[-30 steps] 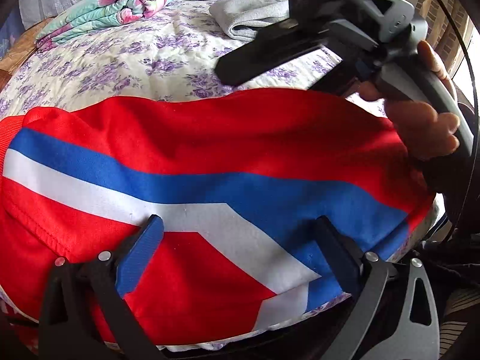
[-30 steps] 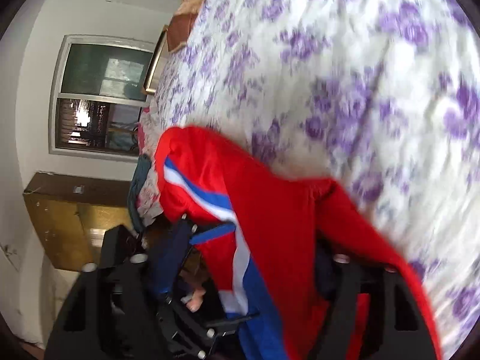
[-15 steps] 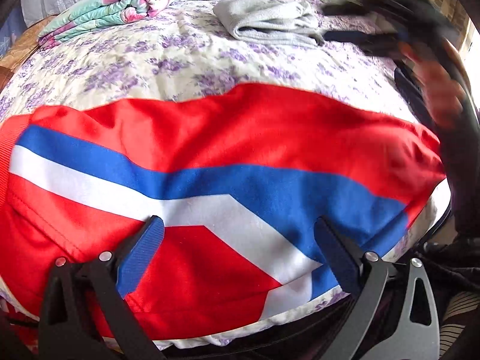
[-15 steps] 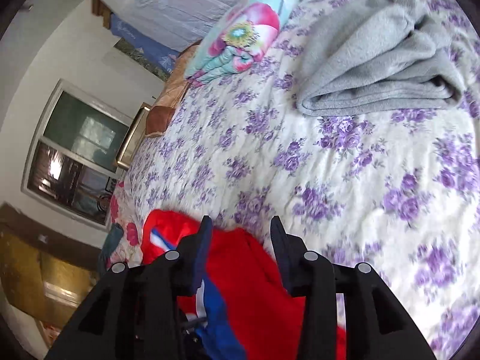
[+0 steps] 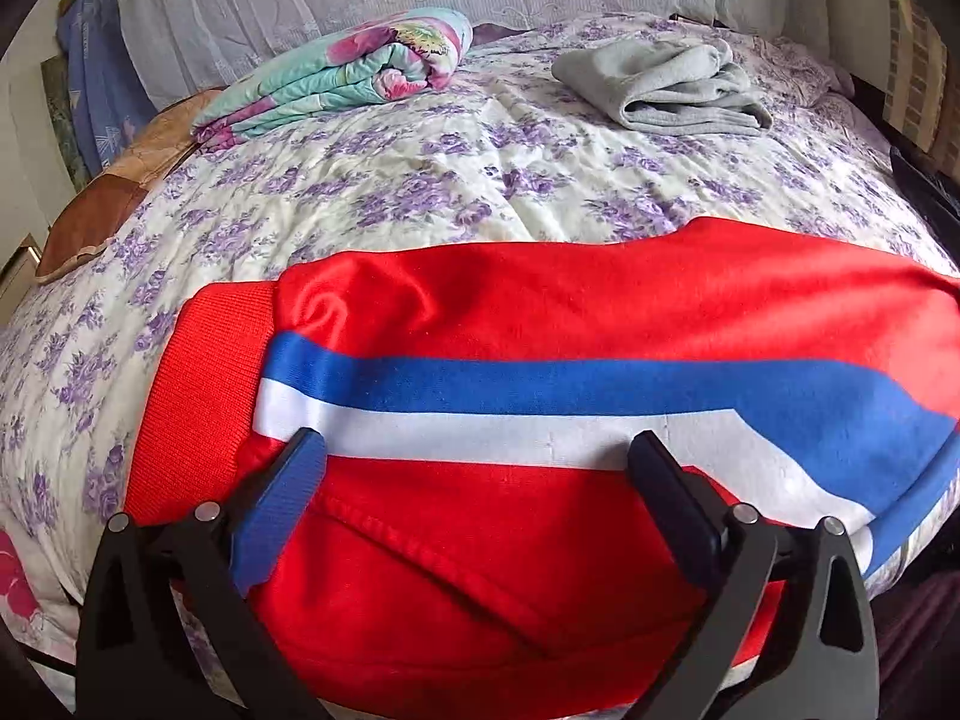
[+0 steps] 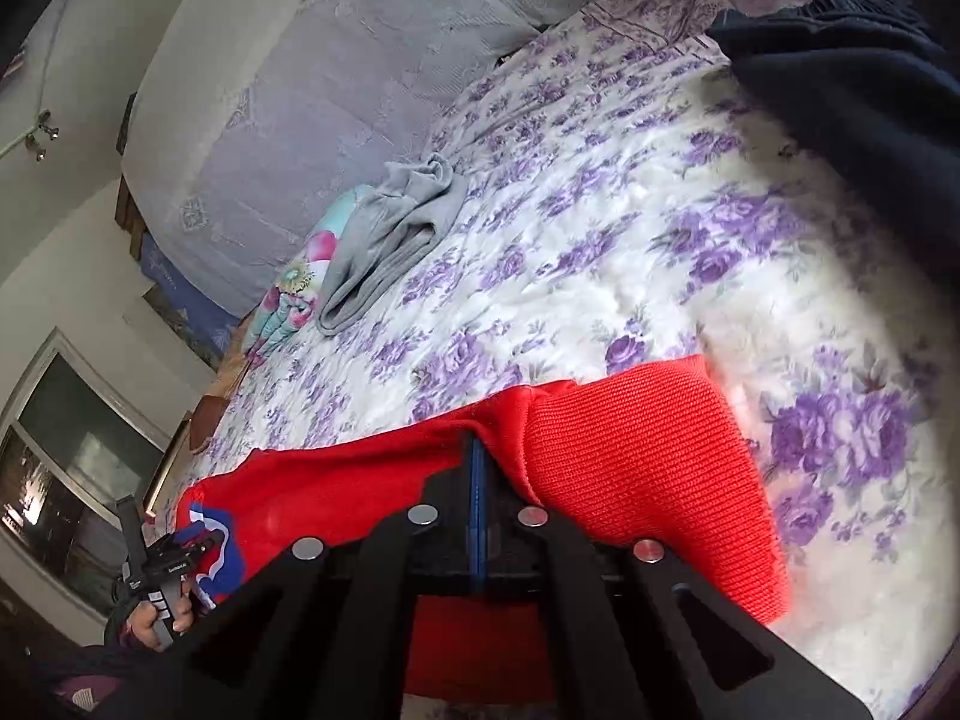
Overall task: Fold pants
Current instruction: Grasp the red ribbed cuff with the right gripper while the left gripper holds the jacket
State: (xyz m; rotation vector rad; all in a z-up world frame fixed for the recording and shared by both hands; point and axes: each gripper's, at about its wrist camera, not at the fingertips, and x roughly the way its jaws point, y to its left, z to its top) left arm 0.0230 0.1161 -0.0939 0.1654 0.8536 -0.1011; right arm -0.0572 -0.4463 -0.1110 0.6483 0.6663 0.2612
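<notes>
Left wrist view shows the pants (image 5: 540,324) laid across the near edge of the bed (image 5: 480,180), their long axis running left to right across my sight, with the ribbed cuff (image 5: 204,396) at the left end and the blue and white stripes running along the length. My left gripper (image 5: 474,480) sits over the near half of the cloth with its jaws wide apart, holding nothing, the fabric passing under and between the two fingers.

From the right wrist view, my right gripper (image 6: 477,480) has its jaws pressed together on the red fabric just beside another ribbed cuff (image 6: 648,468), so this hand holds one end of the pants (image 6: 360,480). That cuff lies on the flowered bed cover (image 6: 600,240), and the rest of the cloth stretches away from it toward the far end, where my left hand (image 6: 156,618) and its tool show small at the lower left.

So the length of the pants lies between my two grippers, and the right one is the one already at an end. I judge the next fold turns on carrying that held end along the long axis toward the other; the left would need to close on cloth first to steady it.

A folded grey garment (image 5: 666,84) and a rolled flowered blanket (image 5: 354,72) sit well apart, near the far edge.
</notes>
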